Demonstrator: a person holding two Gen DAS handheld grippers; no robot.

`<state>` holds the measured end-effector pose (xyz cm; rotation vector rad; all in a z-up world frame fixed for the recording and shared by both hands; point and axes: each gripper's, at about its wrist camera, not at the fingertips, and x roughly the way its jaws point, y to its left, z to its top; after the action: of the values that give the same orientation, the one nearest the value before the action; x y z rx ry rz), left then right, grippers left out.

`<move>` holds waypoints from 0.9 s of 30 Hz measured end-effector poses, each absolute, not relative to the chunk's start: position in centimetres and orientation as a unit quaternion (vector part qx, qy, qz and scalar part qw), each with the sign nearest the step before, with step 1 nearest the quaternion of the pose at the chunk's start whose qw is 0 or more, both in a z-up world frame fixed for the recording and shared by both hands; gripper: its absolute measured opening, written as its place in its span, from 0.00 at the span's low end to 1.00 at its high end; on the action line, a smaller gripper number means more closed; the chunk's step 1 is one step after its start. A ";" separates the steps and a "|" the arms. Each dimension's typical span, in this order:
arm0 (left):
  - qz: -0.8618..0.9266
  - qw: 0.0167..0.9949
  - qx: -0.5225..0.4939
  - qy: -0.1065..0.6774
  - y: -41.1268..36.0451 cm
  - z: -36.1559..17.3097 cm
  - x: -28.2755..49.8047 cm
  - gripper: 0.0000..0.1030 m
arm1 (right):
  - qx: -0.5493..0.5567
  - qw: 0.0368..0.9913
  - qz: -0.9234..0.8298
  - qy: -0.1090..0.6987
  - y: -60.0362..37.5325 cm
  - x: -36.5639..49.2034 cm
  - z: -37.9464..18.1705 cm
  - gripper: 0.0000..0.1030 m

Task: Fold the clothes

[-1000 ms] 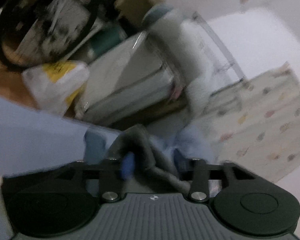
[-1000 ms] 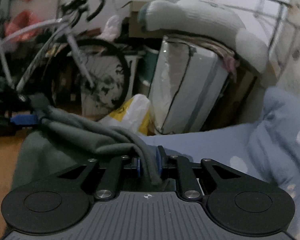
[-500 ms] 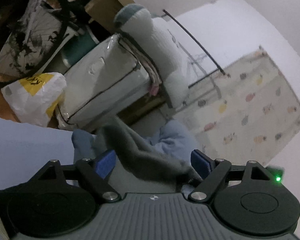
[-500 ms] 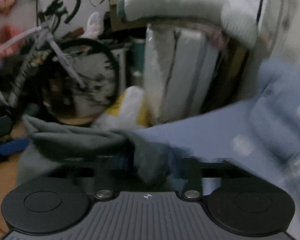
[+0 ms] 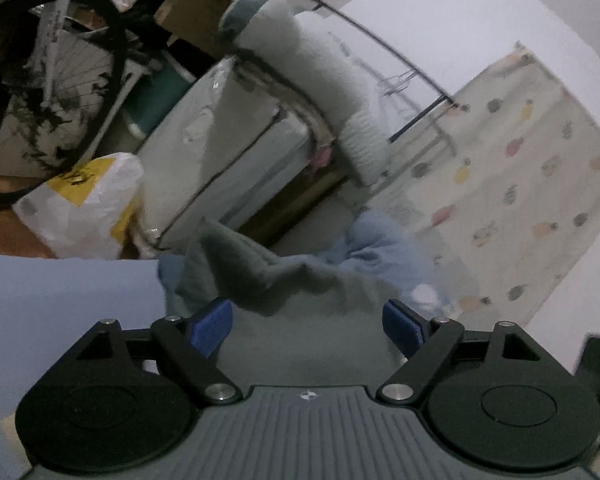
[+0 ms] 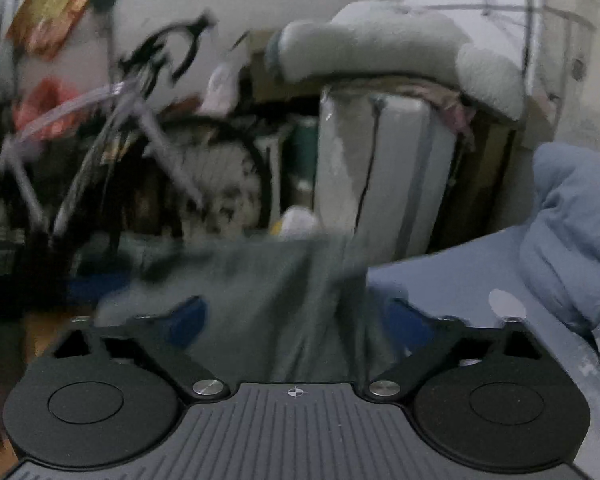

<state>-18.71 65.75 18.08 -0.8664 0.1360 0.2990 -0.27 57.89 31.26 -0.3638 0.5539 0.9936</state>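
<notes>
A grey garment point(image 5: 260, 268) lies rumpled on the light blue bed sheet point(image 5: 60, 292), with one corner standing up. My left gripper point(image 5: 308, 320) is open just above it; cloth lies loose between the blue pads point(image 5: 212, 326), which do not press on it. In the right wrist view, blurred by motion, the same grey garment point(image 6: 268, 280) runs between the fingers of my right gripper point(image 6: 298, 320). Its jaws stand wide apart and are closing, with the pads off the cloth.
A blue spotted duvet point(image 6: 572, 240) is bunched on the bed to the right. Past the bed edge stand a white wrapped package point(image 5: 228, 152) with a plush toy point(image 5: 312, 60) on top, a yellow-and-white bag point(image 5: 84, 200) and a bicycle point(image 6: 140, 140). A patterned curtain point(image 5: 520, 180) hangs at the right.
Both grippers were shut on folds of the grey garment a second ago and have let go. The cloth has sunk onto the bed between the fingers. The left view has rolled.
</notes>
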 end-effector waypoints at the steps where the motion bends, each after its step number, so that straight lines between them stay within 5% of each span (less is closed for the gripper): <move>1: 0.150 0.894 -0.416 0.070 65.8 17.9 -18.7 0.85 | -0.195 0.830 0.450 0.266 57.5 -0.6 30.3 0.56; 3: 0.159 0.895 -0.408 0.080 66.0 17.6 -18.8 0.85 | -0.226 0.838 0.414 0.276 56.2 -1.0 28.6 0.37; 14: 0.203 0.899 -0.381 0.074 66.3 20.0 -21.2 0.85 | -0.179 0.907 0.270 0.270 43.4 -5.3 30.2 0.39; 19: 0.184 0.929 -0.314 0.070 62.2 23.4 -22.8 0.86 | -0.155 0.924 0.262 0.233 37.7 -10.8 33.7 0.64; 27: 0.098 0.961 -0.259 0.010 50.8 32.1 -26.0 1.00 | -0.074 0.959 0.209 0.175 25.4 -18.8 41.7 0.77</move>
<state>-25.96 50.84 32.11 -0.5259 0.0197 0.1987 -18.76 25.44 41.69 -0.1506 0.3551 0.4244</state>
